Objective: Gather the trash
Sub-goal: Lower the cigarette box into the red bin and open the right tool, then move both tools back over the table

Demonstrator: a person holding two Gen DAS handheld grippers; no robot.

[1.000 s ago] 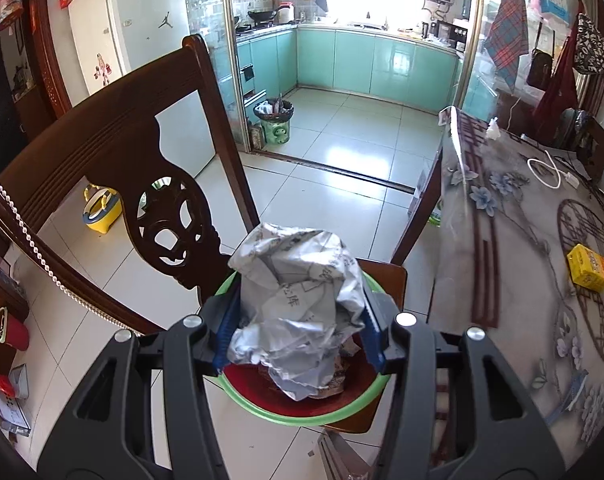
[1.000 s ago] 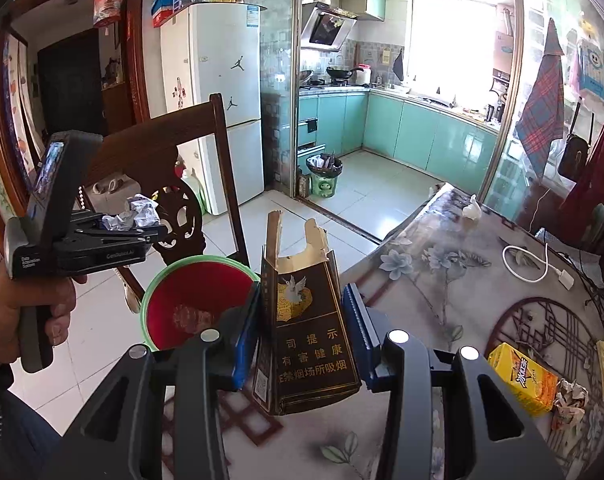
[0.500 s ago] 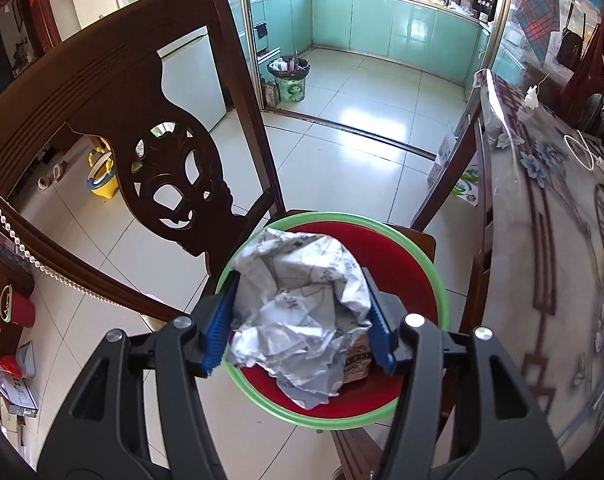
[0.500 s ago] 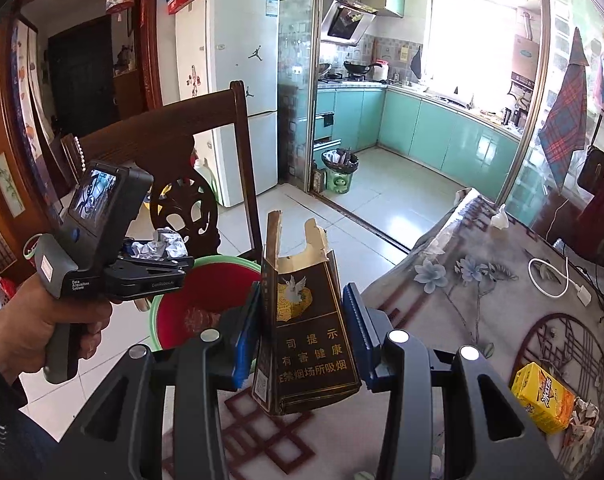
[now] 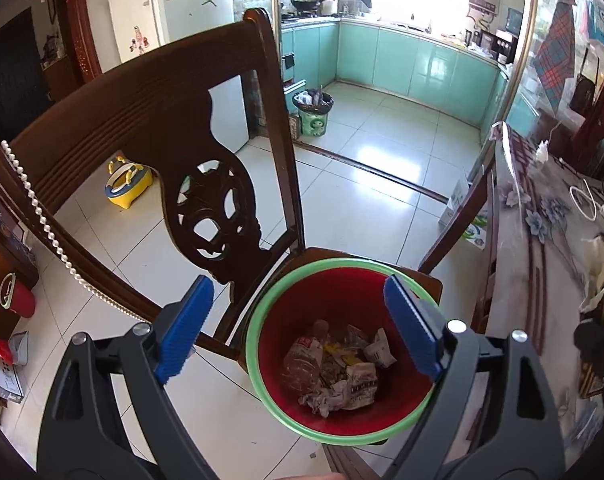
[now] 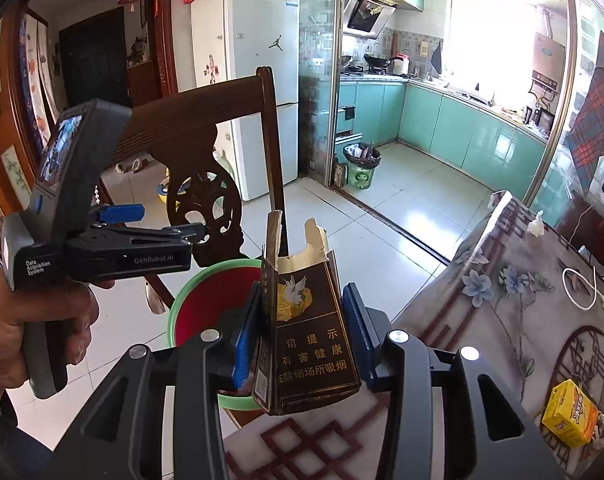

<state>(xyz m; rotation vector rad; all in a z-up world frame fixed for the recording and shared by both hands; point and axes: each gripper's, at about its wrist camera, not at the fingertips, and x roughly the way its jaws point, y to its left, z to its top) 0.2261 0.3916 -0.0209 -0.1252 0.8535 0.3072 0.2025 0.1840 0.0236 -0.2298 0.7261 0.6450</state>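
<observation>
Our left hand-held gripper (image 5: 298, 326) has just spread, dropping the crumpled paper (image 5: 342, 390) into the bin (image 5: 262, 380); our right hand-held gripper (image 6: 302, 334) pinches the cigarette carton (image 6: 308, 336), next to go.

bin (image 6: 190, 300): near half hidden behind right tool (image 6: 302, 332) and carton (image 6: 310, 340) | carton base: behind the tool's frame | yellow box (image 6: 568, 414): print too small to read | bin trash (image 5: 338, 372): wrappers crumpled together, labels unreadable | chair (image 5: 150, 112): left side cut by frame edge
</observation>
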